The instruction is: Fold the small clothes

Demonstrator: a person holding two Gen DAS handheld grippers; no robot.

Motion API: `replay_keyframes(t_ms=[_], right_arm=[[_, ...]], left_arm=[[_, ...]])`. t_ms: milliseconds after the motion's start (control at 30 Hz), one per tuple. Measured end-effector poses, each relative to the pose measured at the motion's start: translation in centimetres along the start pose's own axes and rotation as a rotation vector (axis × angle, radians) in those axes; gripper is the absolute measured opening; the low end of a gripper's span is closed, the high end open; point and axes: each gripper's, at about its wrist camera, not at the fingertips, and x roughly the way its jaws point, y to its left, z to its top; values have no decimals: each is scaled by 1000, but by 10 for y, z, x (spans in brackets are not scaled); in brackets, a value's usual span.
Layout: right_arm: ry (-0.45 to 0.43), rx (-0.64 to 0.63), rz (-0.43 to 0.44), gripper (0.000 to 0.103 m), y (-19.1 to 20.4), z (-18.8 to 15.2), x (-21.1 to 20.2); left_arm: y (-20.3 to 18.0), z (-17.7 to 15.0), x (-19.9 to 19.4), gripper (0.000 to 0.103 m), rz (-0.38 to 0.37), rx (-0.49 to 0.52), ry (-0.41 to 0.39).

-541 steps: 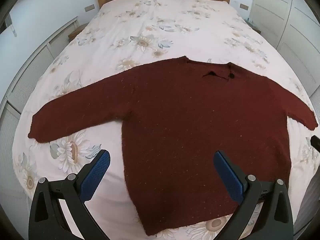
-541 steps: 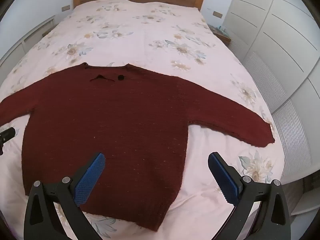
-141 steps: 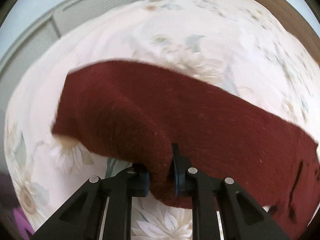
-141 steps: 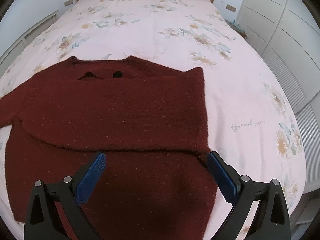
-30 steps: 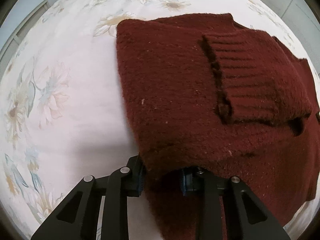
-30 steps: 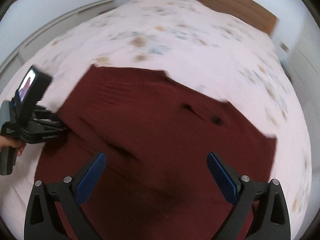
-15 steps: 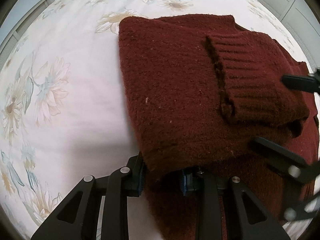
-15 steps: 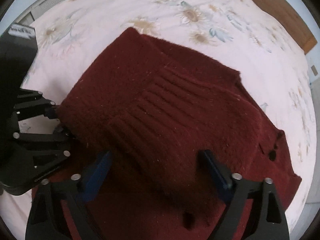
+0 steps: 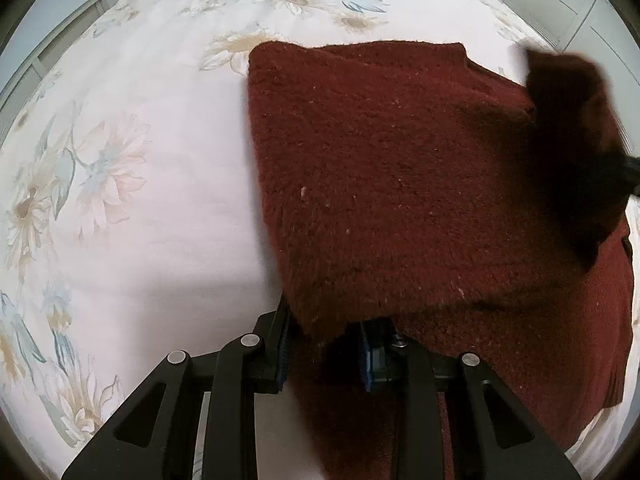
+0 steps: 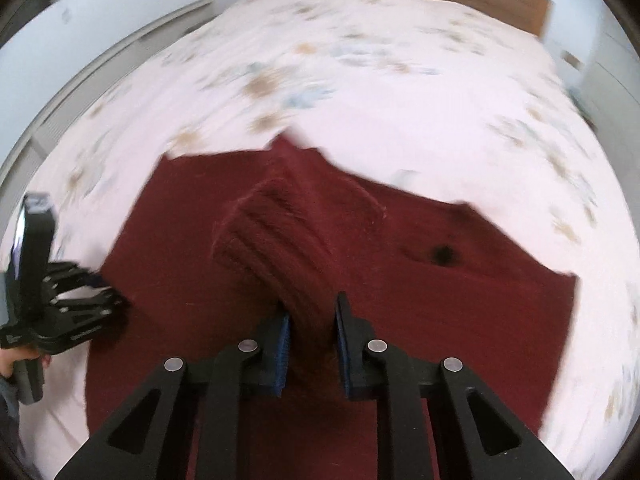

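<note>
I have the maroon sweater (image 9: 400, 184) spread on the bed (image 9: 140, 160), near its foot edge. My left tongs (image 9: 324, 344) are clenched on a folded sleeve layer and my right tongs (image 10: 310, 332) on the ribbed cuff (image 10: 272, 248). I judge the sleeve fold is under way; next I should lay the cuff flat across the body, then let go.

Sweater (image 9: 400, 184) hides both grippers' fingers' (image 10: 280, 344) tips.

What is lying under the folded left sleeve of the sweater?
Under the sleeve more of the same sweater shows, resting on the floral bedspread. What lies between the layers is covered.
</note>
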Motion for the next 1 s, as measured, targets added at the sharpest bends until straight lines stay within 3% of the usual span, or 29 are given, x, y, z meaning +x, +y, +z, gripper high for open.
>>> replay_keyframes(t_ms=[300,500,633,1000], right_arm=[[-2,166,-32,13,-67,-33,-4],[77,204,-46,11,-94,-64,18],[115,238,-54,11,-107,-80,31],[129,282,-83,11,-123,-94,23]], left_arm=[[-8,0,-15,20,37,52,-38],[-14,0,-20,20,71,93,-41],[-10,-3,-7,20,114,66,-1],[-1,-3,1,20,102,27,1]])
